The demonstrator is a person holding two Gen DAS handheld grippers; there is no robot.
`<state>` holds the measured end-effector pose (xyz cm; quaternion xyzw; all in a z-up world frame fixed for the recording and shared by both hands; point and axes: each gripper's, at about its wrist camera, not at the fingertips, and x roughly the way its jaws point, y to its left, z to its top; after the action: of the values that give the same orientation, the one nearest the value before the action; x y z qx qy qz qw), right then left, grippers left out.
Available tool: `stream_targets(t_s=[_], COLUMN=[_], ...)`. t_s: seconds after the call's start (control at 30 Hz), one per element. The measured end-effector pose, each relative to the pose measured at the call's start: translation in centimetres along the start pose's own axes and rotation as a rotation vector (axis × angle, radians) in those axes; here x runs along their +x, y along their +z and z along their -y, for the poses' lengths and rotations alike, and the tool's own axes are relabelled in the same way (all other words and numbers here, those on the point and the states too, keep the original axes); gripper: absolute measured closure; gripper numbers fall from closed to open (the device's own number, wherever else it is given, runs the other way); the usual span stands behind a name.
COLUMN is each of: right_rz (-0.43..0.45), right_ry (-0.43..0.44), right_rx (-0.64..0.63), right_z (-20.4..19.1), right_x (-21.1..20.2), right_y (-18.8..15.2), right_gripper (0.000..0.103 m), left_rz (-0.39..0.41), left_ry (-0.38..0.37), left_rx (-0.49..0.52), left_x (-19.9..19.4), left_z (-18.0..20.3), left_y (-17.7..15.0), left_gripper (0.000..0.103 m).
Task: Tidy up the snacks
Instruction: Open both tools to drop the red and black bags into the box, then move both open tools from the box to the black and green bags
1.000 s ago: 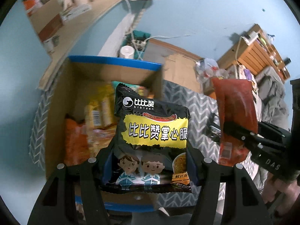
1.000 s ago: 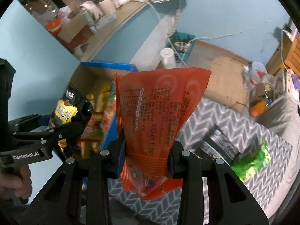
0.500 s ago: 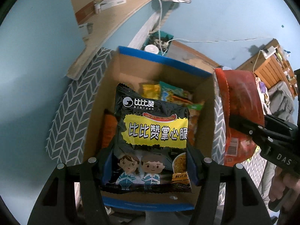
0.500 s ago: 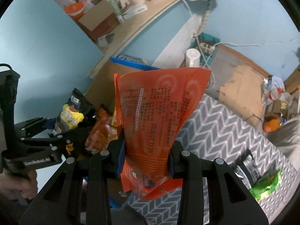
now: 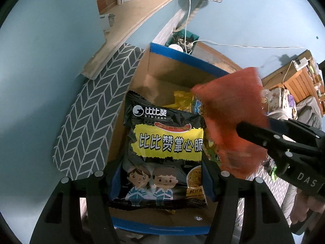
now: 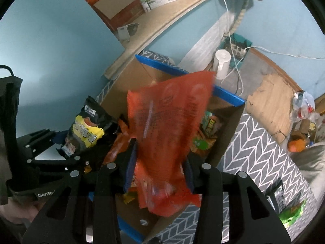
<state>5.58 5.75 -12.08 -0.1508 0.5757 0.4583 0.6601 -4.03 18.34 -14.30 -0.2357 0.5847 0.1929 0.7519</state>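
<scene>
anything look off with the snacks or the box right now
The orange packet is blurred and tilted between the right gripper pads as its jaws have just been opening, above the cardboard box. The black packet sits straight in the left gripper.

black noodle packet (image 5: pixel 164 150): upright over cardboard box (image 5: pixel 182 71) | orange packet (image 6: pixel 168 134): tilted, blurred, above box

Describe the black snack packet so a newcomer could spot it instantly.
Find the open cardboard box with the blue rim, standing on the grey herringbone cloth. Above its opening, the left hand-held gripper clamps the black snack packet. Unlike the plain orange packet beside it, it carries a yellow banner and two cartoon children.
</scene>
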Motion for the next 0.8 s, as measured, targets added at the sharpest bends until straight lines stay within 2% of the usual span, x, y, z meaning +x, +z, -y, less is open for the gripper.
stream_targets(t_s=[0.13,0.2,0.27,0.4,0.5,0.8], right_rz=[0.013,0.025,0.032,0.044,0.06,0.085], right_ry=[-0.004,-0.01,-0.007,-0.012,-0.019,-0.05], right_rx=[-0.009,-0.009,-0.003,0.01,0.014,0.058], right_z=[-0.3,-0.4,-0.4,-0.1,0.2,3.3], right_x=[-0.6,-1.0,-1.3,-1.9,-2.6,-4.8], right_y=[0.1,0.0,0.0,-0.1,-0.5,-2.2], right_gripper=[0.057,0.051,0.051,0.05,0.043,0.043], left_rz=[-0.006,-0.001,0.005,0.019,0.024,0.018], left_ry=[0.008,0.004,0.008,0.005,0.005,-0.037], left_rx=[-0.014,-0.016,-0.018,-0.016,-0.015,0.027], left_x=[-0.2,-0.5,-0.7,-1.5,-1.7,-2.3], left_z=[-0.1,-0.1,0.0,0.3,0.7,4.3], left_y=[0.0,-0.1,-0.1,-0.1,-0.1,0.0], left_gripper=[0.036,0.035,0.03,0.03,0.03,0.03])
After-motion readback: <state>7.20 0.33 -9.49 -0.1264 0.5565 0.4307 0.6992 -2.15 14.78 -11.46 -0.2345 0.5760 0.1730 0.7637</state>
